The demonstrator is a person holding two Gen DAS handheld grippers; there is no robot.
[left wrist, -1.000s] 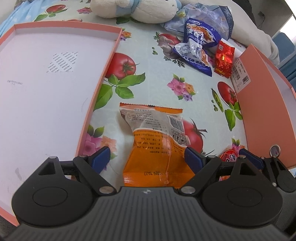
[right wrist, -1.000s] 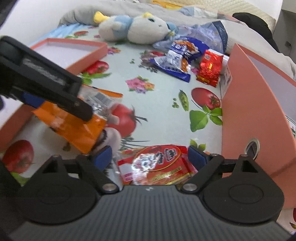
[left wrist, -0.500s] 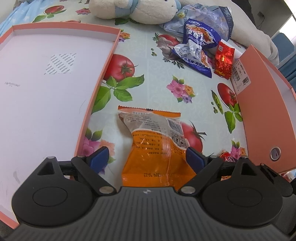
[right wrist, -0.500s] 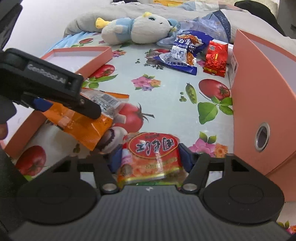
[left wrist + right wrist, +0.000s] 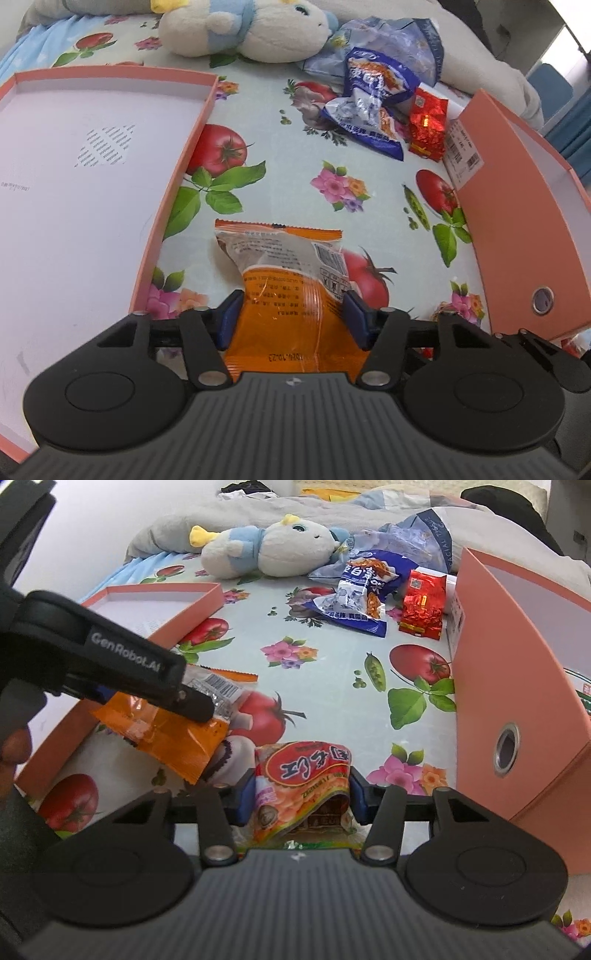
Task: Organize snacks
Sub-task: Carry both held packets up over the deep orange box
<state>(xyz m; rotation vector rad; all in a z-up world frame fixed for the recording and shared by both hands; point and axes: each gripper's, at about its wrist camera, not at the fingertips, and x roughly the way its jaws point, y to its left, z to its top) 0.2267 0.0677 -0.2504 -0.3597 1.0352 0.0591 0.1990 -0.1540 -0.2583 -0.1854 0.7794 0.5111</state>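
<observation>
On the table, under a fruit-and-flower cloth (image 5: 280,177), left to right:

Pink lid (image 5: 173,184), shallow, white inside, lying open side up at the far left; nothing in it.

Orange packet (image 5: 291,280), just right of the lid's edge, printed back up. Left tongs (image 5: 291,317): jaws have just been closing, and the blue pads now press both side edges of the packet, pinching it. In the right wrist view the packet (image 5: 173,734) hangs tilted in those tongs, one corner low near the cloth.

Red packet (image 5: 303,775), just right of the orange one, buckled upward between the pads. Right tongs (image 5: 303,797): jaws have just been closing and now pinch this packet across its width.

Plush toy (image 5: 243,29), white and blue, lying on its side at the far end of the table.

Blue packets (image 5: 369,107), a loose heap right of the toy, with a crumpled pale-blue bag (image 5: 399,40) behind them.

Small red foil pack (image 5: 428,125), upright, touching the right side of the blue heap.

Pink box (image 5: 517,229), tall, at the far right, a metal-ringed finger hole (image 5: 542,300) in its near face and a barcode label (image 5: 461,155) on its end wall, beside the foil pack.
</observation>
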